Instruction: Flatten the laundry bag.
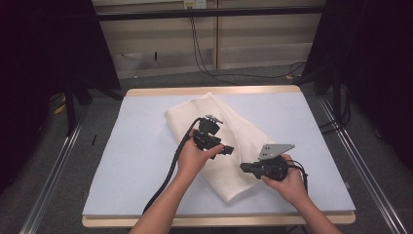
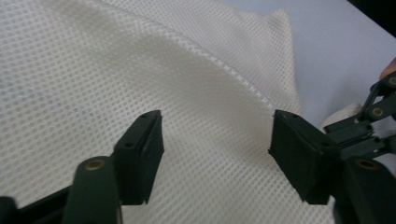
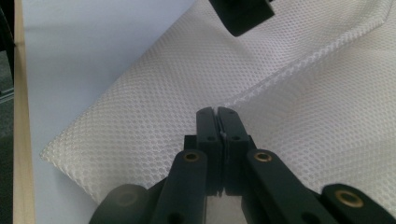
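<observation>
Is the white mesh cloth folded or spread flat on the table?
Folded. The white mesh cloth lies as a narrow, layered strip across the table, with a stitched edge crossing its top layer.

Cream mesh cloth on a pale blue-grey table cover, black grippers over it.

The cloth (image 1: 221,141) is cream-white, woven in a fine honeycomb mesh of small holes, with a raised stitched seam of the same colour running across it in the left gripper view (image 2: 224,70). It lies near the middle of the table (image 1: 141,161), whose cover is a plain pale blue-grey; a light wood edge shows along the far and near sides. The left gripper (image 1: 225,149) and the right gripper (image 1: 243,167) are matt black, with small brass-coloured rivets on their jaws. The right gripper carries a plain grey plate (image 1: 275,149).
</observation>
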Demonstrator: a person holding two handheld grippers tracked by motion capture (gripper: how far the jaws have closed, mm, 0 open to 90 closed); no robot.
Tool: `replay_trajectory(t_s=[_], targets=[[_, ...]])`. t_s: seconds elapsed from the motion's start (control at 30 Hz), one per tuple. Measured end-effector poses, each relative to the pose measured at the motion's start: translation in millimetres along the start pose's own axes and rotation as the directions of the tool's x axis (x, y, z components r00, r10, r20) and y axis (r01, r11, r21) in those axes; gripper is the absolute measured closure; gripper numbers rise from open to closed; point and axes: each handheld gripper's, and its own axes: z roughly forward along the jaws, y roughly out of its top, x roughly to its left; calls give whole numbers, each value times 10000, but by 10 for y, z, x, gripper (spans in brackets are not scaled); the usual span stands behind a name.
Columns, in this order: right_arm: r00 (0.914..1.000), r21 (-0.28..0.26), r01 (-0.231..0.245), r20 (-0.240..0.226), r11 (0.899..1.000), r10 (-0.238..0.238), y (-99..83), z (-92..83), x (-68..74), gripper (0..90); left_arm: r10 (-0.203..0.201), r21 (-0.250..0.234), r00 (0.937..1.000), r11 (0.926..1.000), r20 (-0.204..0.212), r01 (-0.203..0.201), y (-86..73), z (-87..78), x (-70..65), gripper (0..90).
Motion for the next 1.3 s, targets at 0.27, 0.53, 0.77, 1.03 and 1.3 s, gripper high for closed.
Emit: replay_trajectory(t_s=[0.27,0.53,0.77,1.03,1.3], targets=[[9998,21,189,-44,9998,-189,12,29,31,888,-35,59,10000,10000,33,35,49,88,-62,351],[9994,22,331,-50,9994,-331,30,46,58,887,-256,279,9997,9993,40,255,101,194,-116,417],[9992,-44,397,-83,9992,-398,32,36,66,886,-499,401,9986,9980,193,491,129,235,-140,561],[9996,-108,274,-69,9996,-275,36,33,69,859,-551,846,9981,9950,286,525,121,246,-138,868],[9997,-318,-217,-69,9993,215,35,-76,27,594,-673,778,9975,9948,225,654,34,150,-72,891]])
